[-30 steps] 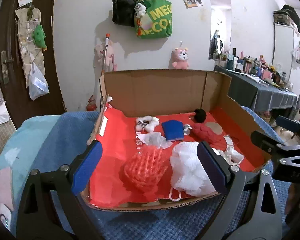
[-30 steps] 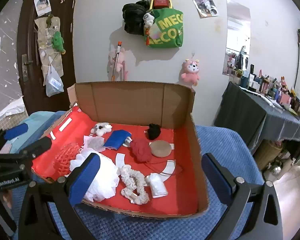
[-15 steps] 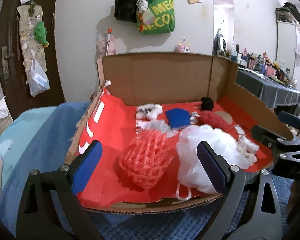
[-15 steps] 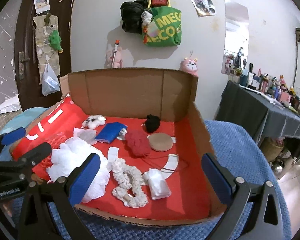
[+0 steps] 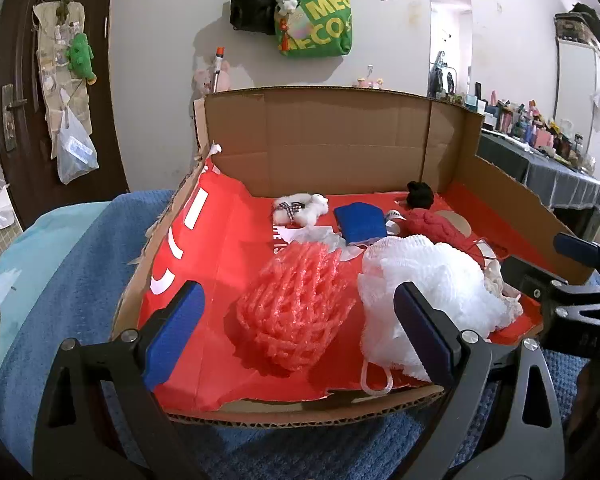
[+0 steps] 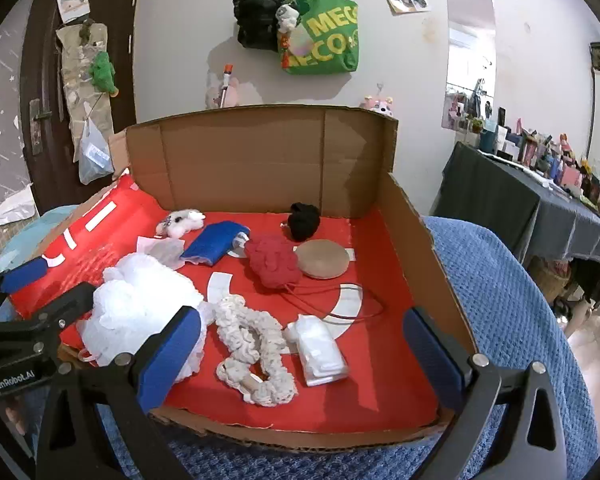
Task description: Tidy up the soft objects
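Both grippers gape wide, holding nothing. Left gripper [image 5: 300,336] frames the pink mesh puff [image 5: 296,308]; right gripper [image 6: 300,356] frames the cream scrunchie [image 6: 252,352].

green tote [image 6: 320,36] – wall | black bag [image 6: 258,20] – beside | cluttered table [image 6: 540,184]

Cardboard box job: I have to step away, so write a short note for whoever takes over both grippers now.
Left gripper: open, empty, at the cardboard box's near edge, facing the pink foam net.
Right gripper: open, empty, facing the cream scrunchie.
All in the box: white bath pouf, red knit piece, blue cloth, black scrunchie.
Done: nothing grasped.
Left: all sorting.
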Action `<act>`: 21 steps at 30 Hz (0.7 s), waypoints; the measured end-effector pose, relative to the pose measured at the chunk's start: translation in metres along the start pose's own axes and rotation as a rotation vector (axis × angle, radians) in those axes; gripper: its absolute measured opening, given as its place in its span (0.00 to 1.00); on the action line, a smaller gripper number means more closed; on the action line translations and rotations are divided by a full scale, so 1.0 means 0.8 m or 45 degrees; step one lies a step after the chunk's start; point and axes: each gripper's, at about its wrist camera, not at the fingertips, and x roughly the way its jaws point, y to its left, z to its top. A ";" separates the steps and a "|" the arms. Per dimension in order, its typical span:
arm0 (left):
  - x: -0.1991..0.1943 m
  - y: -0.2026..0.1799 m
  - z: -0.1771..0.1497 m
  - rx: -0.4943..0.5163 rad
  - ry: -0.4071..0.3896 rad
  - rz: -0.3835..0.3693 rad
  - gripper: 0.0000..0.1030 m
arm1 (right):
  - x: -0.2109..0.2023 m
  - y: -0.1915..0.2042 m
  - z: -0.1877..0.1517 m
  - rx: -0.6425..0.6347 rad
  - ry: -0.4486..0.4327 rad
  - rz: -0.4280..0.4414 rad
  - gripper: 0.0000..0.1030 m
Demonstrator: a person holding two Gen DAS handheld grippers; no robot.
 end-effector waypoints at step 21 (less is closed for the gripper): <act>-0.009 -0.001 -0.001 0.009 -0.028 0.018 0.94 | 0.003 0.003 -0.003 -0.005 0.006 -0.016 1.00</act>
